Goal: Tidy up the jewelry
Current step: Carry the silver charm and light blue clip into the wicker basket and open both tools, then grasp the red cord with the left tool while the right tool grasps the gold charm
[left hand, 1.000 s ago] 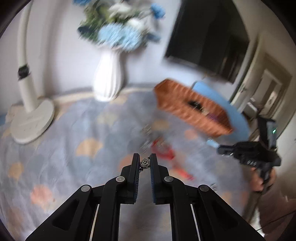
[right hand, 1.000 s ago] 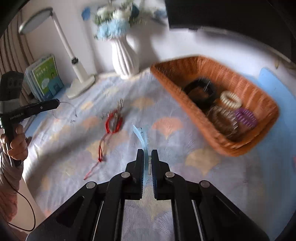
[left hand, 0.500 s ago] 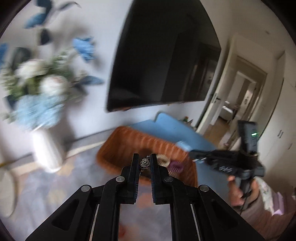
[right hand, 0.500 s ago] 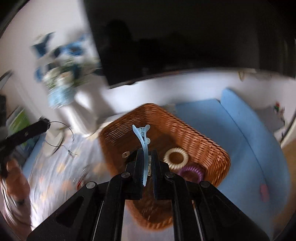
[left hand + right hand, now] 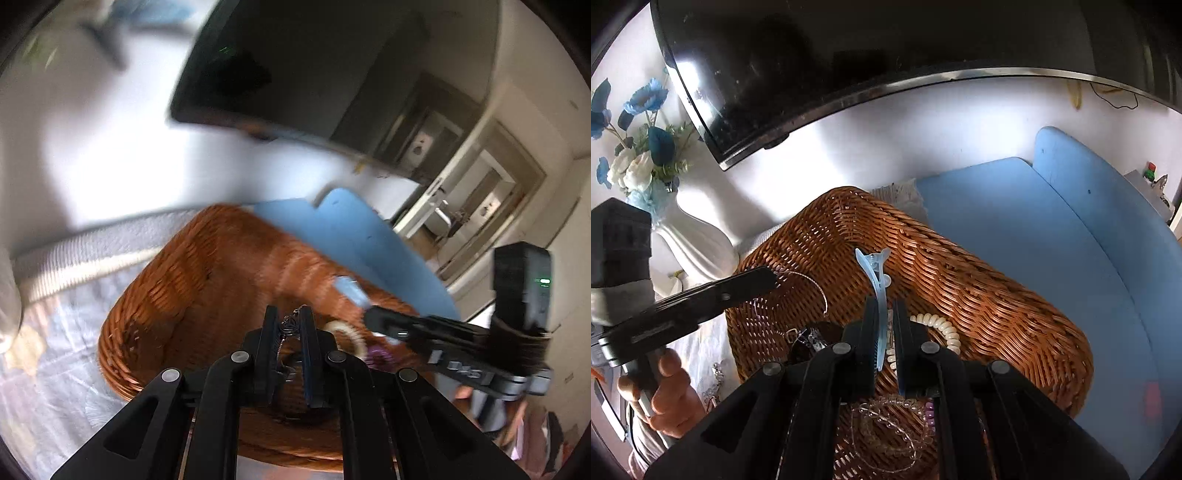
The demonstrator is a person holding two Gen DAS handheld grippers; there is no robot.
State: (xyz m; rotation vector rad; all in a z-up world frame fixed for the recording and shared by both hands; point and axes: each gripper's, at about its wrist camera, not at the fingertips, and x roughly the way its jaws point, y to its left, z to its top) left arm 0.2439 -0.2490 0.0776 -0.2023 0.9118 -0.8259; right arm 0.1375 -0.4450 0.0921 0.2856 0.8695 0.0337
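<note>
Both grippers have swung off the patterned cloth and now hang over the basket [image 5: 960,273], which a second ago lay well off to one side.

Left gripper [image 5: 289,325]: jaws clamped on a small silver pendant [image 5: 290,325], pinched at the very tips. Its thin chain [image 5: 809,284] loops down from the tips over the near left of the basket. Tip grip leaves the chain free to drop in first, I judge.

Right gripper [image 5: 886,306]: jaws clamped on the lower half of a pale blue hair clip [image 5: 877,280]. Clip stands upright, forked end up, above the basket's middle. Held low so the top clears the fingers on release, probably.

Inside the basket: cream coil hair tie [image 5: 943,328] just right of the clip; clear bead bracelet [image 5: 886,424] near the front wall; purple coil tie [image 5: 378,356] beside the cream one.

Beyond the basket: white vase [image 5: 690,243] with blue flowers to its left, blue mat [image 5: 1034,229] to its right, dark screen [image 5: 886,48] behind.

Neither piece is in the basket yet; both are ready to drop.
</note>
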